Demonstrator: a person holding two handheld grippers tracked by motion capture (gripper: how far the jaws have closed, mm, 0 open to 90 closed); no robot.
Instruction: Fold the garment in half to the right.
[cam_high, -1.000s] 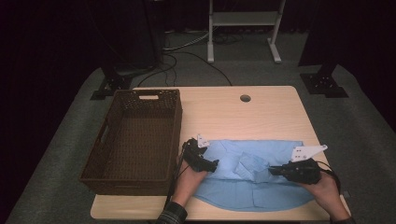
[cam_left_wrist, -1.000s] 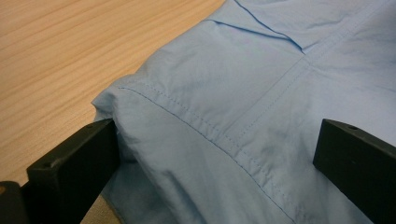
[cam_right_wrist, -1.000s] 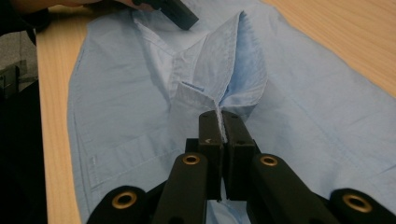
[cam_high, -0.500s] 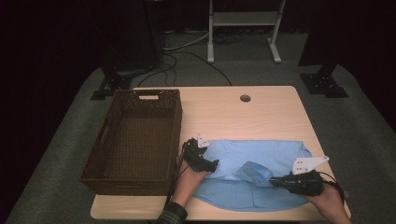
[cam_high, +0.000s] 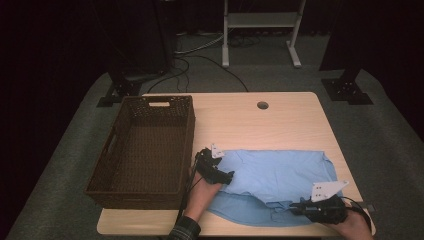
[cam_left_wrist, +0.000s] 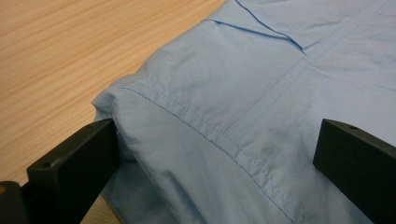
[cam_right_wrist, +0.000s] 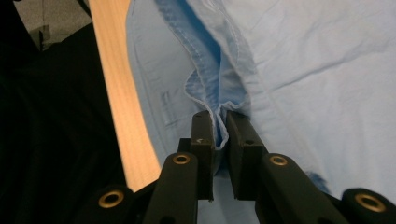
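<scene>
A light blue shirt (cam_high: 280, 177) lies spread on the near half of the wooden table (cam_high: 280, 122). My left gripper (cam_high: 222, 176) rests at the shirt's left edge, jaws wide apart over a stitched seam of the shirt (cam_left_wrist: 219, 135). My right gripper (cam_high: 296, 207) sits at the near right of the table, shut on a bunched fold of the shirt's front edge (cam_right_wrist: 219, 105). In the right gripper view my right gripper (cam_right_wrist: 220, 122) pinches the cloth tightly between both jaws.
A dark brown wicker basket (cam_high: 116, 177) stands empty on the table's left side, close beside my left gripper. A round cable hole (cam_high: 262, 105) marks the far middle of the table. The table's near edge (cam_right_wrist: 122, 112) runs just beside the pinched fold.
My right gripper has pulled toward the near edge of the table, dragging a fold of the shirt with it. The left gripper has stayed at the shirt's left edge.
</scene>
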